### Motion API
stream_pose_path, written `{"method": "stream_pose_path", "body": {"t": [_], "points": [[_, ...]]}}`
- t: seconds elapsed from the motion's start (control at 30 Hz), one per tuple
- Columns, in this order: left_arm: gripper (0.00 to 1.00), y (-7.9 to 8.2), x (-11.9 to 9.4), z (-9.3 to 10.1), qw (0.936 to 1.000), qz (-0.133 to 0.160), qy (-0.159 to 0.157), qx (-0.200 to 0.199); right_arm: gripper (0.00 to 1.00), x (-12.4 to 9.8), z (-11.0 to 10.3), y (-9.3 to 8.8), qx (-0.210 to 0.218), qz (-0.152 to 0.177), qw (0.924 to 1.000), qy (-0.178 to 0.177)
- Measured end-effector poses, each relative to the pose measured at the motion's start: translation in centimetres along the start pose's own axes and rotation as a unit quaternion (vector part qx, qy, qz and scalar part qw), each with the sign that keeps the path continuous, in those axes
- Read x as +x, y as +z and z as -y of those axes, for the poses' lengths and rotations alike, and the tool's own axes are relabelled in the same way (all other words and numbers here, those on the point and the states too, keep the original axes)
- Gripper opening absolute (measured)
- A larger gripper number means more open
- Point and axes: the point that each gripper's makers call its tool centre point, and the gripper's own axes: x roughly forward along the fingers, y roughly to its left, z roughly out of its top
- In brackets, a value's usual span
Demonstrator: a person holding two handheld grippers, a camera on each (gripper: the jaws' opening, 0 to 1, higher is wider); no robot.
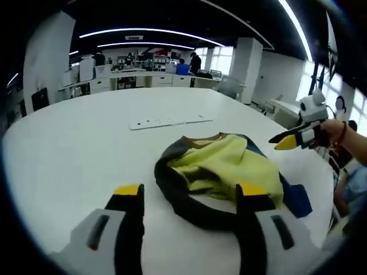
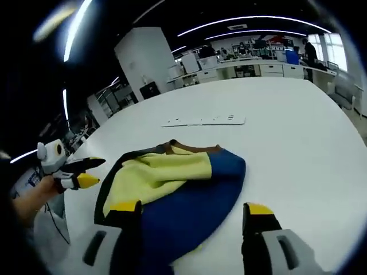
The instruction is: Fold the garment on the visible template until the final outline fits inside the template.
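Note:
A crumpled garment, yellow with a blue side, black trim and a brown collar, lies bunched on the white table. My left gripper hovers just in front of it, its jaws wide apart with nothing held. In the right gripper view the garment lies just beyond my right gripper, which is open too and holds nothing. Each gripper also appears in the other's view, held by a hand off the table edge: the right gripper and the left gripper.
A flat white strip lies on the table beyond the garment, also seen as the strip. The table edge runs close behind both grippers. Desks, equipment and people stand far back in the room.

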Motion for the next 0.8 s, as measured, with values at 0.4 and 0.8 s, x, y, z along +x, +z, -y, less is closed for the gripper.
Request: {"method": "stream_pose_path", "body": {"t": [0.4,0.8], "points": [[0.57,-2.0,-3.2,2.1,0.9998,-0.001,0.0,0.019,0.69,-2.4,-3.3,-4.1,-0.024,-0.019,0.9994,0.015],[0.49,-5.0,-4.0,3.2,0.9997,-0.014,0.019,0.004,0.57,-3.7,-5.5,-7.5,-0.026,-0.019,0.9994,0.013]]}}
